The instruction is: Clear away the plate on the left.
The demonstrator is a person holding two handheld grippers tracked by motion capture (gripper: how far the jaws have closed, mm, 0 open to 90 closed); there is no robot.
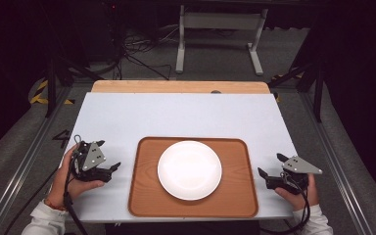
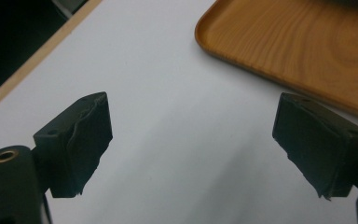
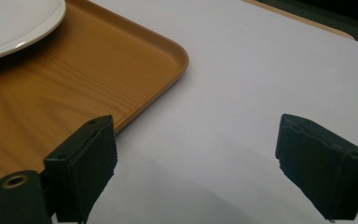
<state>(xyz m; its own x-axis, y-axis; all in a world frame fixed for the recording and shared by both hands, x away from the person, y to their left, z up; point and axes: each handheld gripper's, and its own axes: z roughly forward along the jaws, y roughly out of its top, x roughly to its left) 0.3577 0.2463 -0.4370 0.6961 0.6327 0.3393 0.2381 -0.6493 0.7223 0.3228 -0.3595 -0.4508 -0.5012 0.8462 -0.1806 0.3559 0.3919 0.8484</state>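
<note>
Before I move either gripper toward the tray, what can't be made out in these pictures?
- Round white plate: cut off by the right gripper view's top and left edges.
- Brown wooden tray: left gripper view crops it top and right.
- Small dark object on the table's far wooden strip: too small in the high view.
</note>
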